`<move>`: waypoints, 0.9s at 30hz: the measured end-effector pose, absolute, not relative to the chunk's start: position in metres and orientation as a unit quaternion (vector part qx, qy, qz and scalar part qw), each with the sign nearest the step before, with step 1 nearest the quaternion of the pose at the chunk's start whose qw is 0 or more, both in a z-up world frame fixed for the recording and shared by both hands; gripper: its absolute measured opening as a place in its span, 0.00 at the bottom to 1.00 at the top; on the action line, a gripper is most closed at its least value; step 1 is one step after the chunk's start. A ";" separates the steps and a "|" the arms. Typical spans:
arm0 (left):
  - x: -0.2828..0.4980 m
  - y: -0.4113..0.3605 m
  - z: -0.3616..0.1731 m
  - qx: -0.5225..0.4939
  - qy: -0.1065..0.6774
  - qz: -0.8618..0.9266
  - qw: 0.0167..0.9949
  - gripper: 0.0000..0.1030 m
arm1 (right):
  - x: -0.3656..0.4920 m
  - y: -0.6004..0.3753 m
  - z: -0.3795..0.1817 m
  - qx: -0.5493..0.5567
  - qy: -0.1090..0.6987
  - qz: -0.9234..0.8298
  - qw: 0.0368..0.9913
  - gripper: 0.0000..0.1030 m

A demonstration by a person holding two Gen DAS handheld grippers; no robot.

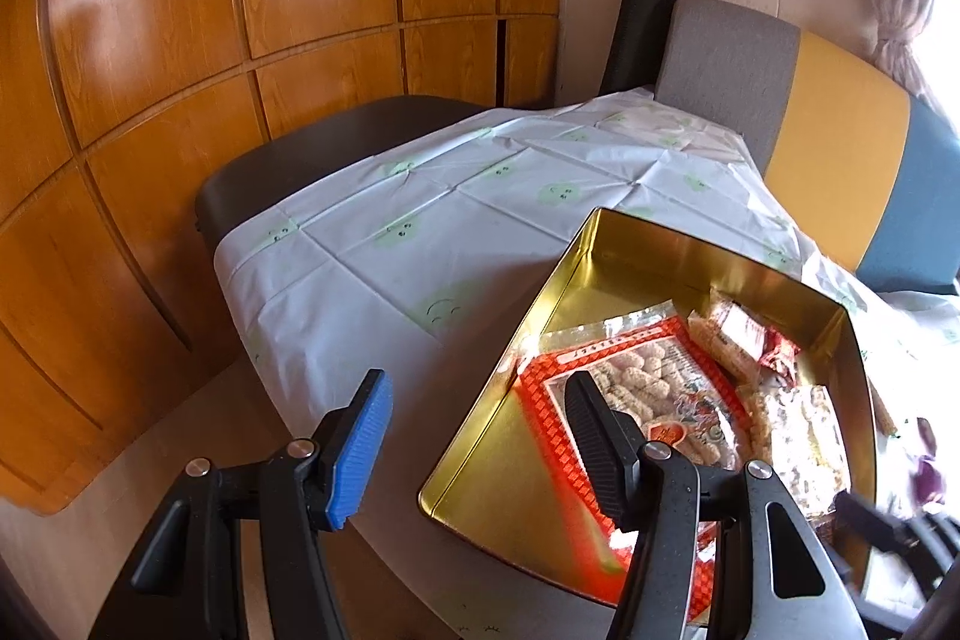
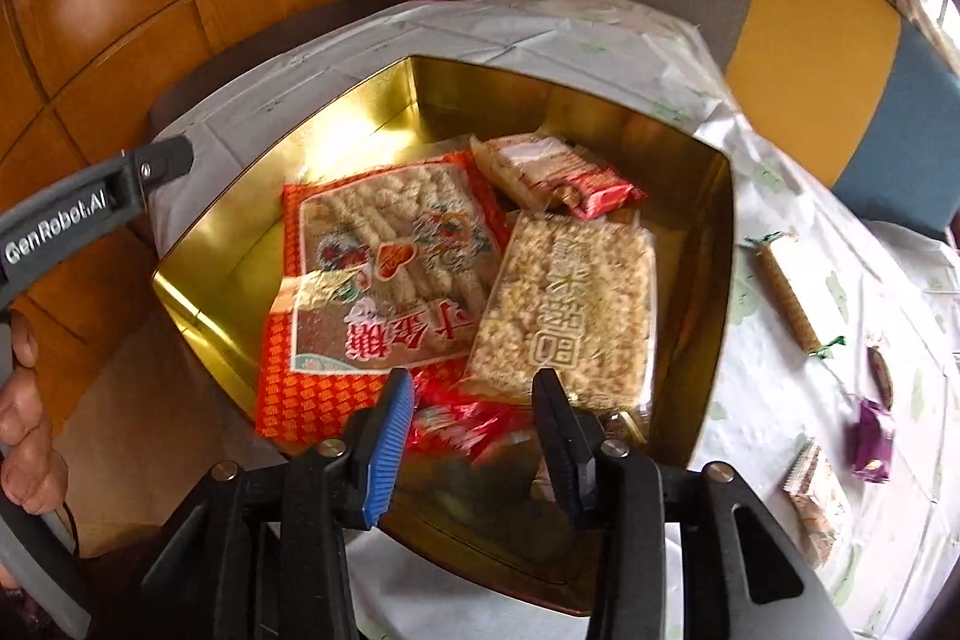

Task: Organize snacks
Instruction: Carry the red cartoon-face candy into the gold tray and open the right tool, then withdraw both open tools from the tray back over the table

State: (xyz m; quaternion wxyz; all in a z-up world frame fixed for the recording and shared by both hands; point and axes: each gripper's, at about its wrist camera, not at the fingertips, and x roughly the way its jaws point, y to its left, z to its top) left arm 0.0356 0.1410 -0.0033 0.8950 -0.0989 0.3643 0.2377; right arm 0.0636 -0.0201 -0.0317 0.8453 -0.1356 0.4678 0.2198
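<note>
An open gold tin (image 2: pixel 240 244) (image 1: pixel 498 472) sits on the cloth-covered table. In it lie a big red-orange bag of puffed sticks (image 2: pixel 384 256) (image 1: pixel 648 382), a clear pack of rice crisps (image 2: pixel 570 304) (image 1: pixel 792 436) and small packs (image 2: pixel 540 172) at the back. My right gripper (image 2: pixel 474 379) stands open over the tin's near side. A blurred red packet (image 2: pixel 462 424) lies below, between its fingers, and the pads do not press on it. My left gripper (image 1: pixel 477 379) is open astride the tin's left wall, one finger outside and one over the red-orange bag, holding nothing.
Right of the tin on the pale cloth (image 2: pixel 750 388) lie a long cracker pack (image 2: pixel 786 286), a purple packet (image 2: pixel 873 439) and a wafer pack (image 2: pixel 816 490). A dark chair (image 1: pixel 324 142) stands at the table's far left. A grey, yellow and blue bench back (image 1: pixel 834 142) runs behind.
</note>
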 end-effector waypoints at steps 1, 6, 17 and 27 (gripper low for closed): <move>0.035 0.143 -0.003 -0.101 0.363 0.240 0.895 0.59 | 0.062 -0.020 -0.029 -0.144 0.458 0.211 0.852 0.41; 0.031 0.146 -0.002 -0.097 0.356 0.252 0.895 0.59 | 0.059 -0.021 -0.016 -0.143 0.416 0.181 0.880 0.42; 0.029 0.138 0.002 -0.088 0.356 0.247 0.897 0.59 | 0.056 -0.038 0.016 -0.122 0.356 0.111 0.920 0.42; 0.029 0.126 0.005 -0.073 0.355 0.243 0.900 0.59 | 0.053 -0.051 0.028 -0.106 0.341 0.100 0.929 0.42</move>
